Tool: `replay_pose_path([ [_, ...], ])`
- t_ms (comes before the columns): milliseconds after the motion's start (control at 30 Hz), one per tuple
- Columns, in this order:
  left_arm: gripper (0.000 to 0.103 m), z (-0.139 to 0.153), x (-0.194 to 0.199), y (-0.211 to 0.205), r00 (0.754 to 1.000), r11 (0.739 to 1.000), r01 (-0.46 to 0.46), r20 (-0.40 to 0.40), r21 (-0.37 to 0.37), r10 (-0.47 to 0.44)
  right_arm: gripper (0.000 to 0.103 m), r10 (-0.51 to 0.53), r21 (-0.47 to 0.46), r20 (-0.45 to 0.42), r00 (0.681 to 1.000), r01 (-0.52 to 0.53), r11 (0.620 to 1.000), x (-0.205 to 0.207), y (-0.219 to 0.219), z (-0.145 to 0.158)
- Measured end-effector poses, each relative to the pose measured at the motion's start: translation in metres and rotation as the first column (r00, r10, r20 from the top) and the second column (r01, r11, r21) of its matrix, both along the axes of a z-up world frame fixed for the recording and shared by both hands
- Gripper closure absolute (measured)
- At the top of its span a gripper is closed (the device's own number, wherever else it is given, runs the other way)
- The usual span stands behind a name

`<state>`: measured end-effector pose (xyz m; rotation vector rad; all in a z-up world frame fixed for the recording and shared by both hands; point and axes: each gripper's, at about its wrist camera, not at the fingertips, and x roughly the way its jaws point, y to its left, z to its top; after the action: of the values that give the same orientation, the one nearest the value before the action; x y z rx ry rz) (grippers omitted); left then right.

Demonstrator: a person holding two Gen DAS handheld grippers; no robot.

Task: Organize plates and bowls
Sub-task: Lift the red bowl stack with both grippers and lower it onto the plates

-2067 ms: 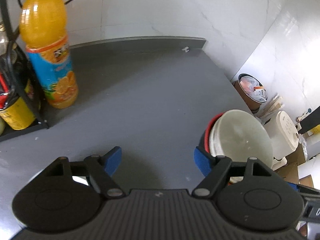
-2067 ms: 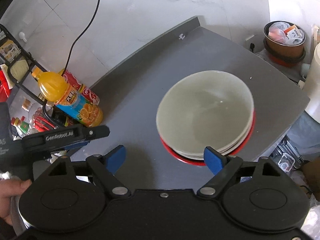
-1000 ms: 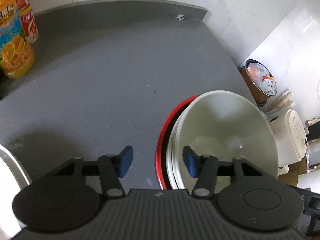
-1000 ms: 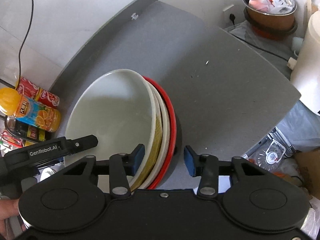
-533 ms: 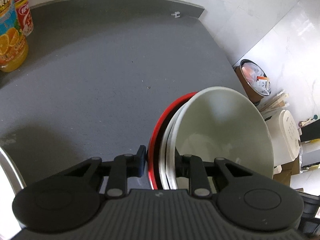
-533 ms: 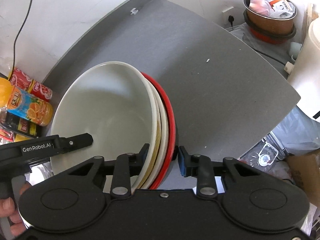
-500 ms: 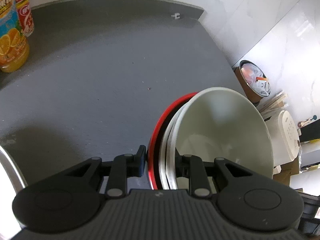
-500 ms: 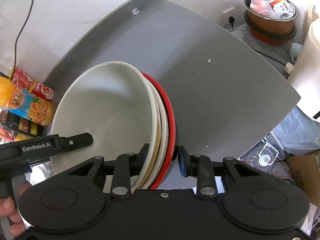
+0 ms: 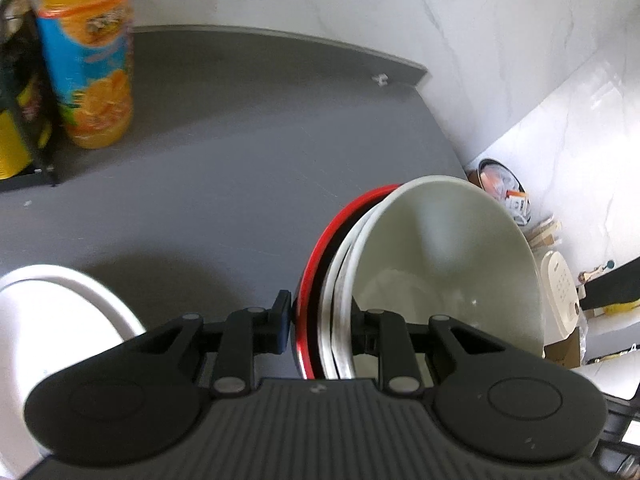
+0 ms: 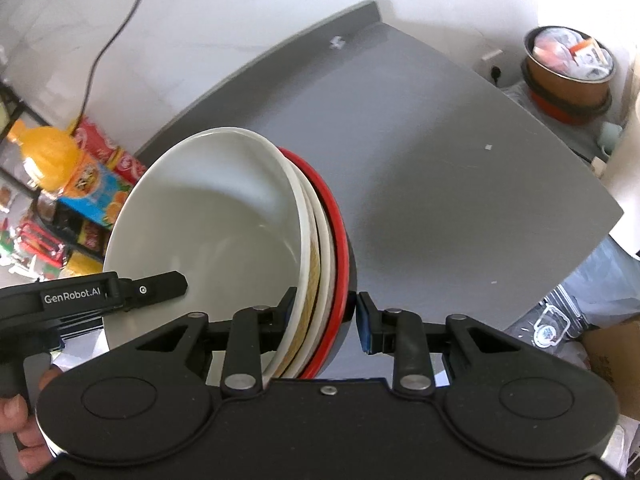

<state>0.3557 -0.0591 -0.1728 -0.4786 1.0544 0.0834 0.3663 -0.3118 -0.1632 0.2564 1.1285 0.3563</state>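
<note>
Grey counter filled mid-frame; you clamped the bowl stack at lower centre with both the left gripper and right gripper on opposite rims. Level, matched lifting seemed best, lest the nested bowls slip.

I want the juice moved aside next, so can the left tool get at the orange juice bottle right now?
Probably not yet. The left tool is shut on the stack of bowls, shared with the right tool. The orange juice bottle stands across bare counter, so the way is free once the stack is set down.
</note>
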Motion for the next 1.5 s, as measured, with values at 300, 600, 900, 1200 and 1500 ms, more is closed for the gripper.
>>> replay_pose_path([
  [300,0.080,0.017,-0.040,0.050,0.999,1.000,-0.022,0.026,-0.012,0.023,0.074,0.044,-0.010,0.035,0.998,-0.043,0.999,-0.030,0.049,0.021],
  [600,0.080,0.022,-0.077,0.102,0.998,0.998,-0.058,0.024,-0.027,0.059,0.074,0.089,-0.020,0.041,0.995,-0.088,0.996,-0.056,0.099,0.029],
  [900,0.080,0.019,-0.107,0.147,0.996,0.995,-0.091,0.017,-0.026,0.092,0.076,0.129,-0.029,0.024,0.991,-0.128,0.991,-0.078,0.142,0.024],
  [1200,0.080,0.005,-0.127,0.186,0.992,0.992,-0.124,-0.024,-0.034,0.123,0.076,0.157,-0.031,-0.045,0.987,-0.158,0.987,-0.091,0.178,0.005],
  [1500,0.080,-0.013,-0.130,0.209,0.992,0.992,-0.112,-0.062,-0.052,0.109,0.077,0.135,-0.046,-0.088,0.987,-0.140,0.989,-0.102,0.198,-0.010],
])
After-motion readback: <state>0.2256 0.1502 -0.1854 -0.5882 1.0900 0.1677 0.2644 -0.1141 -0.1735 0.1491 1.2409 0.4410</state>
